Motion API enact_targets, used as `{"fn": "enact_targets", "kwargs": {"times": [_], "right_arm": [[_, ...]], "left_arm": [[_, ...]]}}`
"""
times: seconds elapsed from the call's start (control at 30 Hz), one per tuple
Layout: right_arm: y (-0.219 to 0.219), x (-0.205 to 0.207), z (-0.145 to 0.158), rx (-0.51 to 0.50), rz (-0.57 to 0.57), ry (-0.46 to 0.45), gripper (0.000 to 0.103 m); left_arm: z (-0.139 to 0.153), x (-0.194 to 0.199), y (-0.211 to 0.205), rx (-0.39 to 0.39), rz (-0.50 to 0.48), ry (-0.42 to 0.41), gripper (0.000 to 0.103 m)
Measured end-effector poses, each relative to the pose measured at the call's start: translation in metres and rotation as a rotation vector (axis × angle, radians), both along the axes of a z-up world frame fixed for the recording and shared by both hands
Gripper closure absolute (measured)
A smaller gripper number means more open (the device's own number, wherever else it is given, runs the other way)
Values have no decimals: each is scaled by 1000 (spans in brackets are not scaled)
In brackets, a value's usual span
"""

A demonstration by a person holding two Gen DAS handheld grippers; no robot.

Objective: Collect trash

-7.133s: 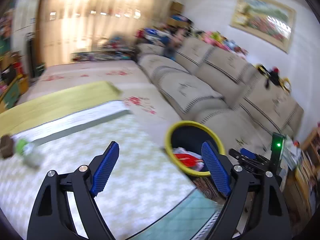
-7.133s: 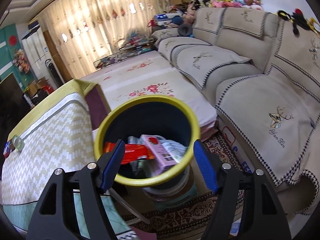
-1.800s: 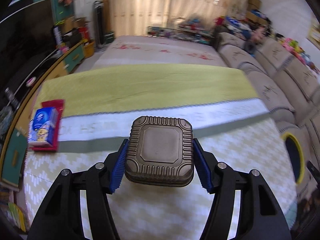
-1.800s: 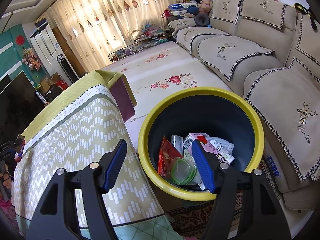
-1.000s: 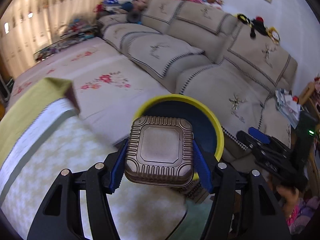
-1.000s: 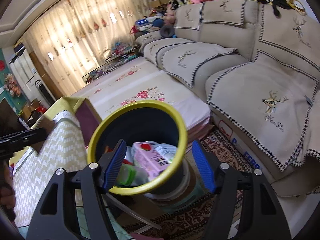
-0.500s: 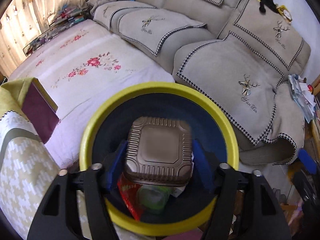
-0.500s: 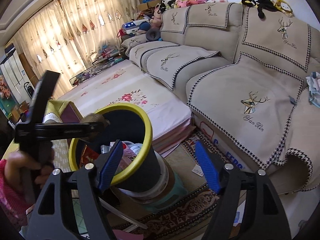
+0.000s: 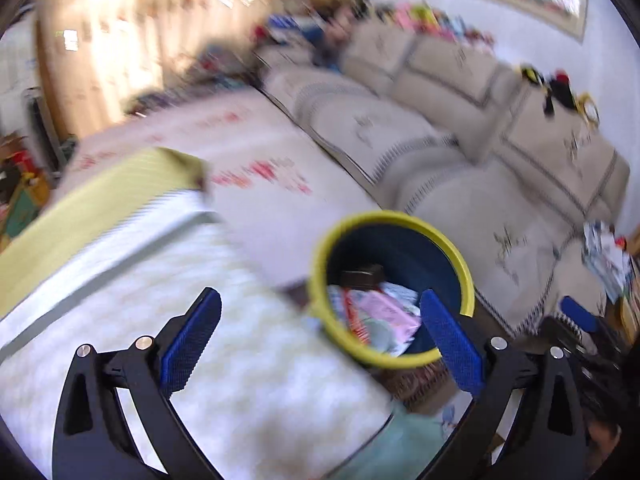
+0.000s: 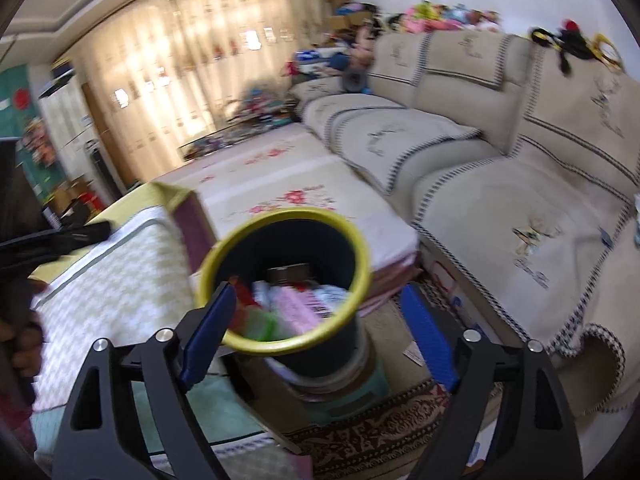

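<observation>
the trash (image 9: pixel 376 312) lies in the yellow-rimmed bin (image 9: pixel 466 276) beside the surface (image 9: pixel 240 364), a brown box (image 9: pixel 362 276) on top of a pink packet and other wrappers. the left gripper (image 9: pixel 320 338) has just been spreading its fingers, now wide with nothing between them. the right gripper (image 10: pixel 320 334) has also just been opening and grips nothing, near the bin, with the sofa (image 10: pixel 520 184) behind.

Bright daylight glows through the curtains (image 10: pixel 192 68); both fisheye views are motion-blurred, edges bent.
</observation>
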State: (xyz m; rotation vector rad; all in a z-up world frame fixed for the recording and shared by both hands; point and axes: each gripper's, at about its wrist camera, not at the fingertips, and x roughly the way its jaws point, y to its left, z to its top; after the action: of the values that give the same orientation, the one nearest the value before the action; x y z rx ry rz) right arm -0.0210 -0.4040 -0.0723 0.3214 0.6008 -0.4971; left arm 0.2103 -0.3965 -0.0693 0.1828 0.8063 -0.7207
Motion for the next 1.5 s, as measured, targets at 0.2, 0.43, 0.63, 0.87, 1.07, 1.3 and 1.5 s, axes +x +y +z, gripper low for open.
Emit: {"fn": "enact_targets", "kwargs": {"times": [0.2,0.43,0.63,0.87,1.07,1.3,1.5], "right_arm": [[56,22,9,-29,173,-7,16],[124,23,29,-104,305,-25,7],[147,5,46,-142,317,-57,7],[165,-16,61,-200,325,-96,7],[172,-26,64,-216,334,-112,7],[171,-30,65,-214,324,-121,7],[169,-30,65,-209,324,-120,7]], "left_arm": [[38,-55,151,-21,273,-137,5],[42,-116,286,-55,540,-158,5],[42,-161,341,-81,629,-198,5],[51,-196,352,-127,639,-254,5],[55,-214,343,-118,644,-272,5],[62,-226,345,-135,654,-292,5],[65,-228,342,-127,655,-293,5]]}}
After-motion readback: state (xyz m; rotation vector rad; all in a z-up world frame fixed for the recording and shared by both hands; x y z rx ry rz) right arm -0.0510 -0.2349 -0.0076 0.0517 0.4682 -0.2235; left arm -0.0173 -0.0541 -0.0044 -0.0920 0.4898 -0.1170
